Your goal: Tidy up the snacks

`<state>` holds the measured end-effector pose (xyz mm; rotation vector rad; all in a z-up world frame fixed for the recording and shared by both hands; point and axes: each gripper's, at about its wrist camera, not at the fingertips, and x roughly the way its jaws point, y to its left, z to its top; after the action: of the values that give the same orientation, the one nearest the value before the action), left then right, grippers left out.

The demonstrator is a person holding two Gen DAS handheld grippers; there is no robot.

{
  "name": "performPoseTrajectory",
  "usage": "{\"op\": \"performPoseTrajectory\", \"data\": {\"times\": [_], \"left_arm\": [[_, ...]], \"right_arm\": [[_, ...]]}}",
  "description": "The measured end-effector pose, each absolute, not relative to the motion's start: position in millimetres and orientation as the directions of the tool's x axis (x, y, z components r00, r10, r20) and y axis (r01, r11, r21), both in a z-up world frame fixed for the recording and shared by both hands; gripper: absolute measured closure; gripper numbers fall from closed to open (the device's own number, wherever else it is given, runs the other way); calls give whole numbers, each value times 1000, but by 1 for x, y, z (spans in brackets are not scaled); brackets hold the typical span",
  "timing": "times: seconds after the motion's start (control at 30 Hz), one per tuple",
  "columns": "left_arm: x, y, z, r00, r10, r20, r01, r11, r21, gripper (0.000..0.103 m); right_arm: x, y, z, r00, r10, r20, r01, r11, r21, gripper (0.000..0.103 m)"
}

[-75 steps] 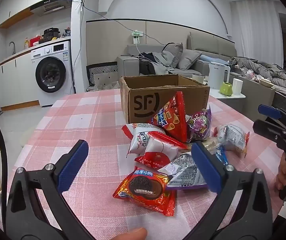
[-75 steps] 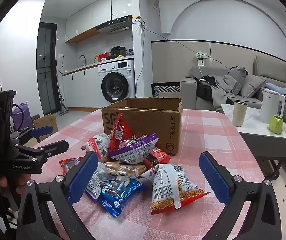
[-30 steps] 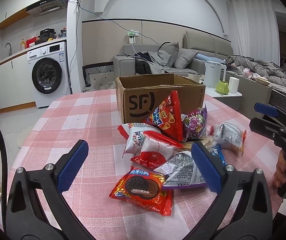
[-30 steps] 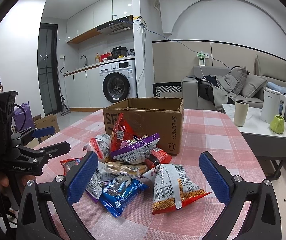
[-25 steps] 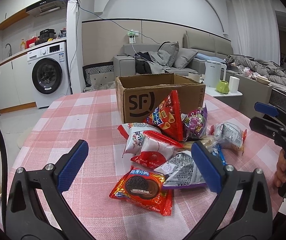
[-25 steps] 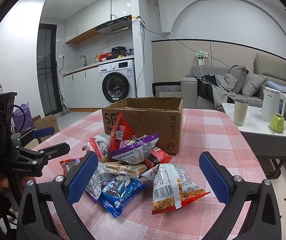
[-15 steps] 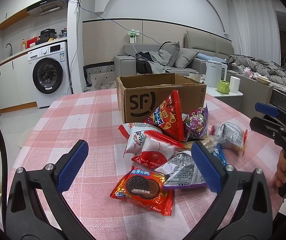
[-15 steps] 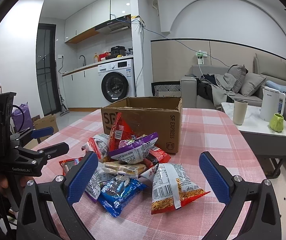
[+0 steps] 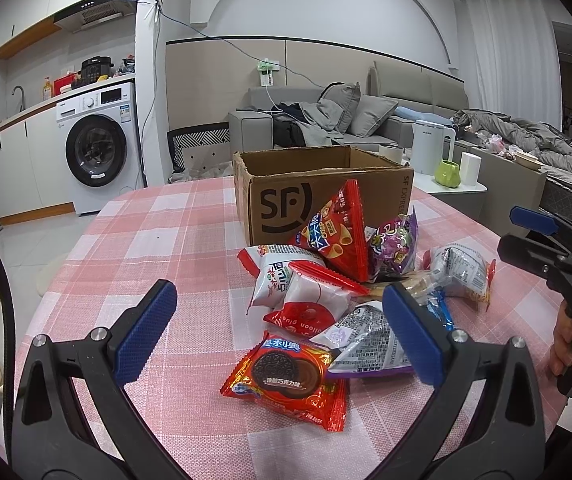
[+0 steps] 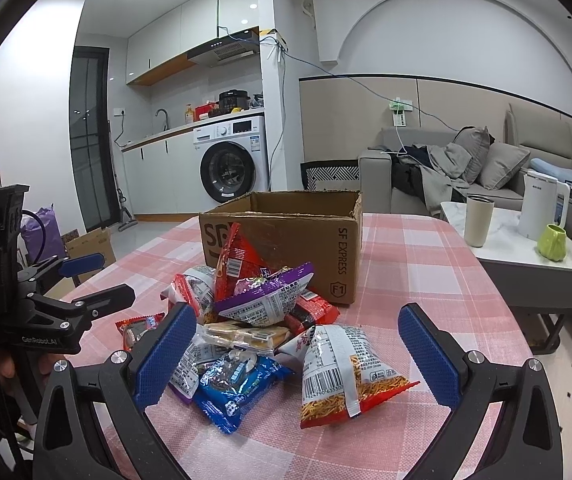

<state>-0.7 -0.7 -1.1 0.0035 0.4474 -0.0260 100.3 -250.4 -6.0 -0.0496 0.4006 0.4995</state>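
Observation:
A heap of snack packets lies on the pink checked tablecloth (image 9: 158, 248) in front of an open cardboard box (image 9: 321, 196) (image 10: 286, 236). Nearest the left gripper (image 9: 280, 334) is a red Oreo packet (image 9: 286, 376); behind it lie a red-and-white bag (image 9: 305, 300) and a tall red cone-snack bag (image 9: 335, 236). The left gripper hovers open over the near packets, holding nothing. The right gripper (image 10: 295, 354) is open too, above a blue packet (image 10: 238, 380) and a noodle-snack bag (image 10: 341, 372), with a purple bag (image 10: 266, 294) behind them.
A low white side table (image 10: 525, 256) with a kettle, a tumbler and a green cup stands right of the table. Beyond are a grey sofa (image 9: 325, 120) and a washing machine (image 9: 98, 152). A cardboard carton (image 10: 90, 244) sits on the floor at left.
Both grippers have stayed open and almost still. The left view has drifted only slightly; the snack pile and the box have not moved.

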Motion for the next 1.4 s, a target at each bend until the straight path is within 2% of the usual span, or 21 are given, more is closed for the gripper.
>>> {"op": "performPoseTrajectory", "data": {"times": [0.63, 0.9, 1.2, 1.4], "left_arm": [[2, 1, -2, 892, -9, -452, 12, 1000, 4, 0], [11, 4, -8, 864, -6, -504, 22, 999, 27, 0], [28, 14, -20, 809, 22, -588, 10, 999, 51, 0], [40, 25, -31, 749, -13, -663, 21, 1000, 4, 0]], "right_arm": [[109, -246, -8, 801, 405, -441, -433, 900, 41, 0], [120, -250, -11, 781, 358, -512, -402, 915, 27, 0], [144, -261, -27, 703, 310, -640, -371, 928, 41, 0], [157, -270, -39, 636, 316, -704, -350, 931, 103, 0]]}}
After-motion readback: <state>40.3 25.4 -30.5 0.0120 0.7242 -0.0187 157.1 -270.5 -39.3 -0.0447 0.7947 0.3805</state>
